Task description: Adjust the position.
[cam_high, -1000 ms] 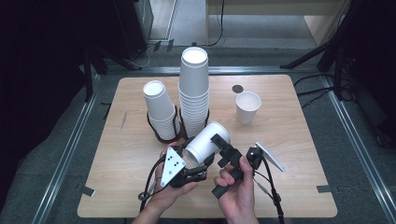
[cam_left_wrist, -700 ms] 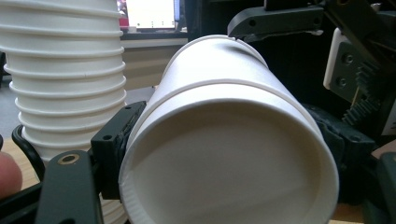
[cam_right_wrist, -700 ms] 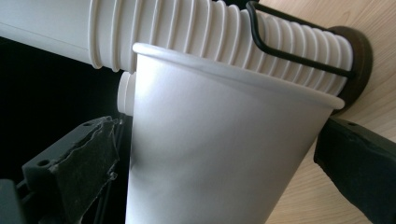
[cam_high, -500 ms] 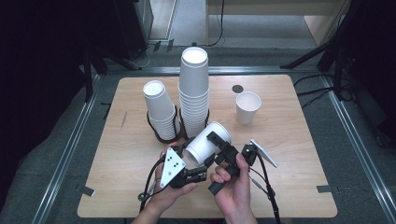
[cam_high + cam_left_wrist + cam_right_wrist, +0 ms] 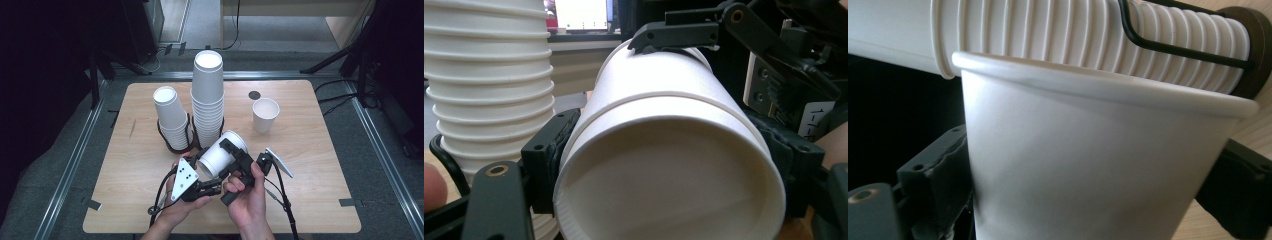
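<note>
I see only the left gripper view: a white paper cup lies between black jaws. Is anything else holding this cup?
Observer: Yes. In the high view the right gripper also clamps the white paper cup, nearer its rim end.
Operator: Is the cup above the table?
Observer: It is held sideways over the light wooden table, in front of two stacks of white paper cups.
Operator: Are the stacks equal?
Observer: No. The tall stack rises above the short stack at its left.
Operator: Any single cup standing?
Observer: One upright white cup stands alone at the right.

White paper cup clamped between the black tongs, ribbed cup stack just behind.
</note>
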`<state>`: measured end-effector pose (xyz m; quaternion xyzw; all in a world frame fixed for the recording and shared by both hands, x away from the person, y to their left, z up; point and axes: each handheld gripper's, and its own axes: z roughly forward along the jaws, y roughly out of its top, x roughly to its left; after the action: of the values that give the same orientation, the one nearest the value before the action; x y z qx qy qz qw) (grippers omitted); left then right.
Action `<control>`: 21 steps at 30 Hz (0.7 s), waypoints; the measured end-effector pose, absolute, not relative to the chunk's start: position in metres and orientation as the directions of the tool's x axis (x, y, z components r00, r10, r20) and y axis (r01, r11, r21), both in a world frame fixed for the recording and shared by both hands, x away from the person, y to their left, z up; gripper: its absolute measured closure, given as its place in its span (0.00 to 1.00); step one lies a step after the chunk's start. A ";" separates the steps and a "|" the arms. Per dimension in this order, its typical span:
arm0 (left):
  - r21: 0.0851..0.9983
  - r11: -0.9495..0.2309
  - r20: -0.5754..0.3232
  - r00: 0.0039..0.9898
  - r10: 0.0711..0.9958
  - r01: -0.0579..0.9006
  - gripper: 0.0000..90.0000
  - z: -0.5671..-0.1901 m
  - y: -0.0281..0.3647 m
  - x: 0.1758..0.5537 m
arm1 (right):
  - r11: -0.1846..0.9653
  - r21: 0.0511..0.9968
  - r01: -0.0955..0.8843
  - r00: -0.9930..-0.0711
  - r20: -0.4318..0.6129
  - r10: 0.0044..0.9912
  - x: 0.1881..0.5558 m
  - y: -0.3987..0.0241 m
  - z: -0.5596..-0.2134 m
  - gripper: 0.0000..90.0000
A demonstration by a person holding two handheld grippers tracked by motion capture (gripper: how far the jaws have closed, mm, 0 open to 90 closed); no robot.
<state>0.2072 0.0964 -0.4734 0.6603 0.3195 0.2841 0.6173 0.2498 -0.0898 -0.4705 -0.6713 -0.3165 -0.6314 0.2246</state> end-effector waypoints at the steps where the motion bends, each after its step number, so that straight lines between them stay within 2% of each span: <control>1: 0.997 -0.033 -0.019 0.634 0.773 0.070 0.24 -0.473 0.097 0.207 | -0.700 0.087 0.709 0.010 0.991 0.133 0.250 -0.090 -0.471 0.10; 8: 0.996 -0.043 -0.014 0.626 0.780 0.075 0.23 -0.473 0.097 0.207 | -0.710 0.045 0.702 0.029 0.995 0.092 0.249 -0.088 -0.473 0.14; 12: 0.993 -0.039 -0.040 0.628 0.777 0.111 0.20 -0.472 0.098 0.208 | -0.715 0.037 0.699 0.031 0.996 0.083 0.248 -0.087 -0.475 0.15; 21: 0.984 -0.050 -0.066 0.614 0.787 0.170 0.03 -0.469 0.100 0.210 | -0.722 0.063 0.689 0.007 0.996 0.094 0.248 -0.088 -0.474 0.15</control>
<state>0.2101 0.1005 -0.4692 0.6760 0.3539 0.2607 0.5914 0.2481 -0.0880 -0.4745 -0.6707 -0.2917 -0.6414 0.2318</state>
